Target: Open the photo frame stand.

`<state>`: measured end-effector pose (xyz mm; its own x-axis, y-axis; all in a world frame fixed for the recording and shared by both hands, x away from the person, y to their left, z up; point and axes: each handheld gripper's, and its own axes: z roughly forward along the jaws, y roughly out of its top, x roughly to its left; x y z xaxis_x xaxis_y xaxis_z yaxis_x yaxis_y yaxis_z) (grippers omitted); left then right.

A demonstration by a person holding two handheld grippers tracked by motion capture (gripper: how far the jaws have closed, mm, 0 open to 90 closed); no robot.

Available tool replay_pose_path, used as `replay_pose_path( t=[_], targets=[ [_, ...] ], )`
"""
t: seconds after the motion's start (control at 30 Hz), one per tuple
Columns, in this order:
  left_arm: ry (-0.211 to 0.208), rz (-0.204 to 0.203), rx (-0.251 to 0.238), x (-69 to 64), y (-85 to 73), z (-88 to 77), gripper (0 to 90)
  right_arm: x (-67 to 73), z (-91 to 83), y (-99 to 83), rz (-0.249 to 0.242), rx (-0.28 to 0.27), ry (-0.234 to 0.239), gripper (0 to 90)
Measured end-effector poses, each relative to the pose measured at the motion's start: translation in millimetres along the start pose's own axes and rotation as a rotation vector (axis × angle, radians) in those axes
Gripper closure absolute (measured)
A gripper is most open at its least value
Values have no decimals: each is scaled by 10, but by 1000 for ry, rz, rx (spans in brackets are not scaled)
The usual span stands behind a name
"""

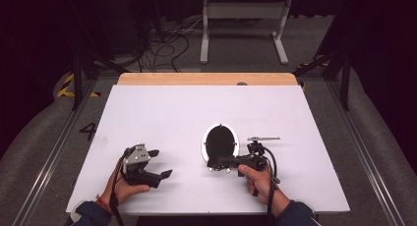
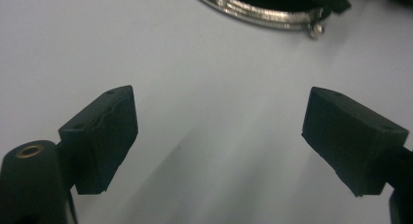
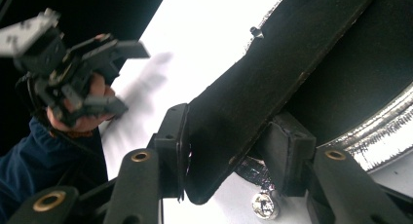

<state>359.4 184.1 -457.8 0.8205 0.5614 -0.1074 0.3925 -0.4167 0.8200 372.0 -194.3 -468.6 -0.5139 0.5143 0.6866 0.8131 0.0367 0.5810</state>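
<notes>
On the white worktop (image 1: 162, 108), right of centre:
Pan: black pan (image 1: 219, 142) with silvery rim, flat handle toward the person.
Right tool (image 1: 216, 163): pinching the pan's handle (image 3: 253, 92).
Left tool (image 1: 160, 163): spread, nothing between, well apart from pan.

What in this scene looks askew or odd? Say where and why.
The round pan with the silvery rim lies on the white table, and the right tool clamps its black handle edge-on. Otherwise, nothing stands out.
</notes>
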Motion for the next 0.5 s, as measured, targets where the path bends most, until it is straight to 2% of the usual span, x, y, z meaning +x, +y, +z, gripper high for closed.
replay_pose_path(
  t=[0.13,0.23,0.27,0.33,0.37,0.4,0.5],
  targets=[
    [-25,-25,-5,70,124,158,172,26,3,-9,-34,-3,-5,575],
    [-51,-1,23,104,231,340,179,35,6,-4,-59,-1,-1,587],
    [-72,1,32,110,260,393,183,36,3,-4,-67,3,-1,589],
    [-82,-11,34,103,284,449,191,34,5,-3,-71,2,1,589],
    [-111,-1,39,116,322,512,191,29,7,-1,-80,3,2,589],
    [-152,-31,39,129,385,599,192,16,12,9,-106,5,12,591],
    [-165,-46,22,134,432,662,191,17,16,14,-131,7,14,592]
  ],
)
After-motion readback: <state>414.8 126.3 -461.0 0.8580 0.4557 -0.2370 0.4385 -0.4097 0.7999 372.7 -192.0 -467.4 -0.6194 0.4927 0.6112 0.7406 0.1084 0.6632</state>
